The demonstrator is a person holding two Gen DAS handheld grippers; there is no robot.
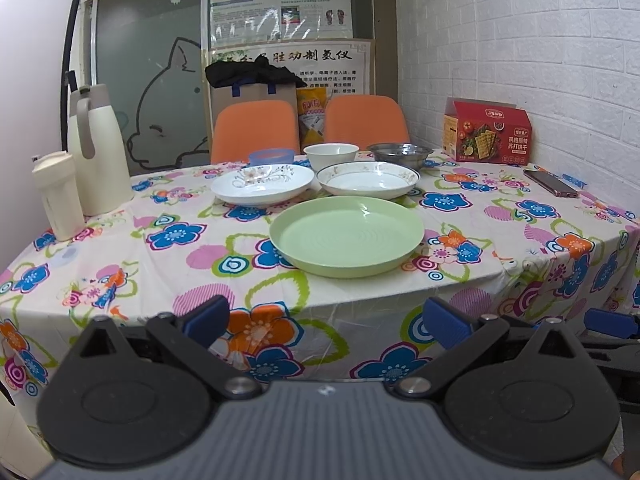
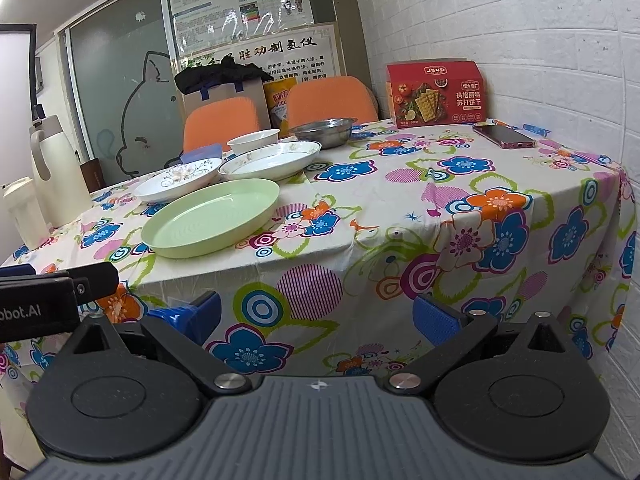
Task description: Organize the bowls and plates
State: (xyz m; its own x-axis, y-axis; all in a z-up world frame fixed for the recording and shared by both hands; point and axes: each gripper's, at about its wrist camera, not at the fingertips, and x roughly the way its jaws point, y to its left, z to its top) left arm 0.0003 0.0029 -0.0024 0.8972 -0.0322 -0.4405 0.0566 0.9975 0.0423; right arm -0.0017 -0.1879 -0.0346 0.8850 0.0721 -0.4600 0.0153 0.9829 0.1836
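Both claws [image 1: 326, 322] [image 2: 316, 316] agape — below table edge [image 1: 360, 300]

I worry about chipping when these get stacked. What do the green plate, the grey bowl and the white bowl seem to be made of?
Green plate: probably plastic or melamine, judging by its even pastel colour and soft sheen. Grey bowl: metal, likely stainless steel, with mirror-like reflections. White bowl: looks like glazed ceramic, glossy and opaque, so most at risk.
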